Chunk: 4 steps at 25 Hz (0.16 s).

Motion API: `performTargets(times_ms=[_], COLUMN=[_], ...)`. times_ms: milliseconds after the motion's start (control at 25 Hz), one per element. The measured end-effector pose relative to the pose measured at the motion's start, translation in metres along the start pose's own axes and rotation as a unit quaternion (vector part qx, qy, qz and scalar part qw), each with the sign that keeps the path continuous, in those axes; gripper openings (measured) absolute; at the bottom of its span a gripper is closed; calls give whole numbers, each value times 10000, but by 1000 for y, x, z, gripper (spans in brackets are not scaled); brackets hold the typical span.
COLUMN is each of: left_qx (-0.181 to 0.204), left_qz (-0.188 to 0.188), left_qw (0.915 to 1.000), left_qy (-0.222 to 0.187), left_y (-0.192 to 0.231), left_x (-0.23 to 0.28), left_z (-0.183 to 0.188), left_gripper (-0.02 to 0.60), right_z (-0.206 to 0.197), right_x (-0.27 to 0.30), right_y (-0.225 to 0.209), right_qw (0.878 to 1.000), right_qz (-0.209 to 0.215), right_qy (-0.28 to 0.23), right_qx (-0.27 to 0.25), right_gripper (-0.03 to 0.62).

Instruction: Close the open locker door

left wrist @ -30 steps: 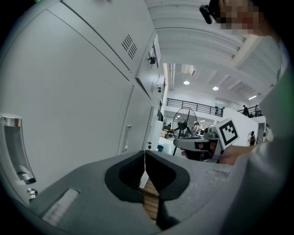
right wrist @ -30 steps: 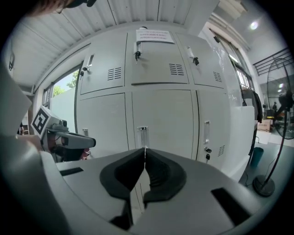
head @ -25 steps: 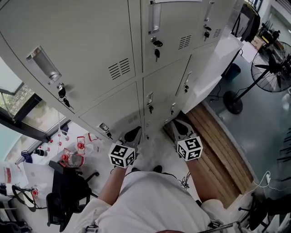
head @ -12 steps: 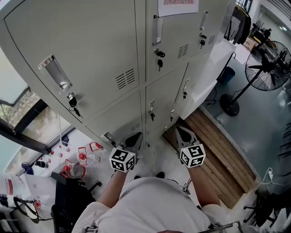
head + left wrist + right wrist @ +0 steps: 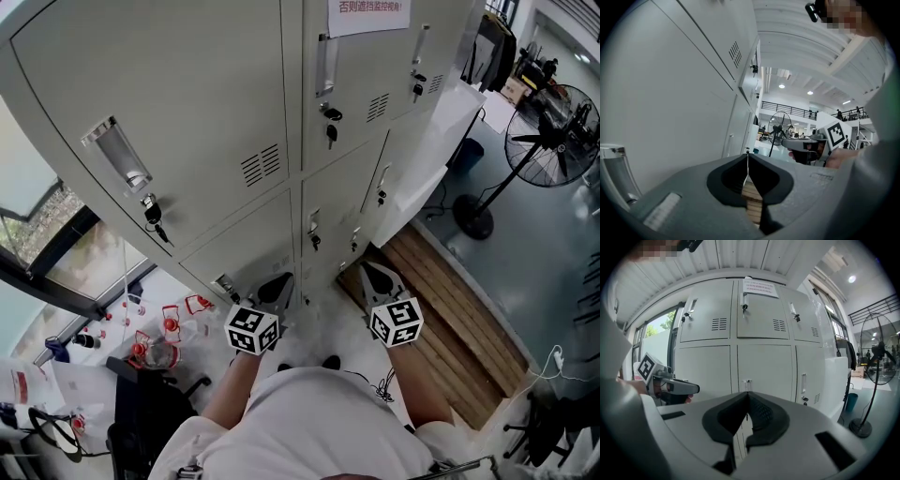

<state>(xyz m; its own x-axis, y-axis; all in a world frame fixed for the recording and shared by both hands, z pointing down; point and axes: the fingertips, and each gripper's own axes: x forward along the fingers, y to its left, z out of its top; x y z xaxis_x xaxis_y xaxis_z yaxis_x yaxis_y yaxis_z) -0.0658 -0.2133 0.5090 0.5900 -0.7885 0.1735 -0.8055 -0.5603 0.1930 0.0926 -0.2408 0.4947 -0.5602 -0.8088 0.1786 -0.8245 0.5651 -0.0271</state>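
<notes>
The fingers of your left gripper [image 5: 747, 155] are pressed together at the tips with nothing between them, and those of your right gripper [image 5: 748, 394] are closed and empty too. The locker bank [image 5: 216, 122] stands right ahead of you, keys [image 5: 330, 132] hanging in its locks. A white panel [image 5: 439, 141] juts out at its right end; whether that is the open door cannot be told. Wooden slats [image 5: 450, 309] lie under your right gripper, a standing fan [image 5: 553, 122] beyond.
</notes>
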Motion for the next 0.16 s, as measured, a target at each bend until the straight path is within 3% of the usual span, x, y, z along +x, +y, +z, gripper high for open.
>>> performTargets(times_ms=[160], left_qx=[-31], left_qz=[3], left_qw=[10000], left_qy=[15], left_y=[0], left_x=[1], left_z=[-2], left_gripper=[15], right_z=[-1], right_x=[0], right_y=[-3], right_qw=[10000], right_qz=[-22], right_qy=[21], right_qx=[6], right_gripper=[3])
